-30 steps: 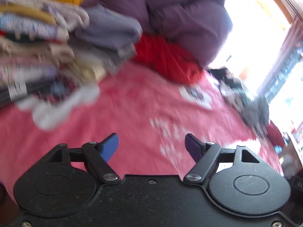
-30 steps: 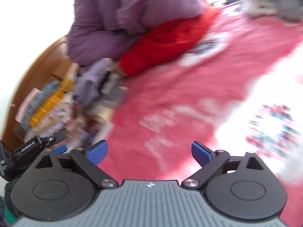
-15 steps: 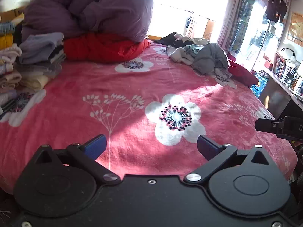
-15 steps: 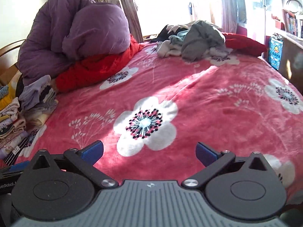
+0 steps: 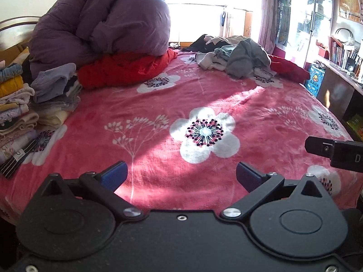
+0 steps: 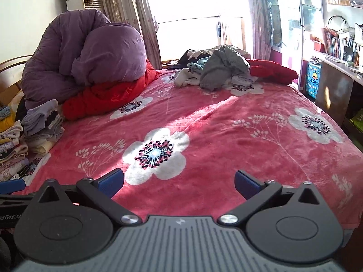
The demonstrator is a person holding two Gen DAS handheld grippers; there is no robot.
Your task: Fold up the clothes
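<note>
Right now both tools are empty: the left gripper (image 5: 181, 173) has its blue pads spread wide with only blanket showing between them, and the right gripper (image 6: 179, 181) stands spread the same way, nothing caught in it either. Both hang side by side above the near edge of the bed, and each peeks into the other's view at the frame edge. Beneath and ahead of them lies the pink flowered blanket (image 5: 226, 95), bare in its middle stretch, with a big white flower just in front of the fingers. Off to the left, against the headboard side, sits the stack of folded clothes (image 5: 18, 108), layered neatly with a lavender piece on the nearer, lower stack; it looks settled and finished. Behind it a purple duvet (image 5: 102, 22) is bundled on top of a red quilt (image 5: 122, 68). At the far side of the bed, near the bright window, waits the heap of unfolded clothes (image 5: 238, 56), grey, white and dark pieces tangled together, with a red garment (image 6: 272, 70) lying just beside it. My judgement is that this is the gap between items: one piece is put away and the next has not been fetched. The next move calls for a long reach across the blanket to that far heap, pinching a single garment free of the tangle and dragging it back onto the open middle to spread flat.
</note>
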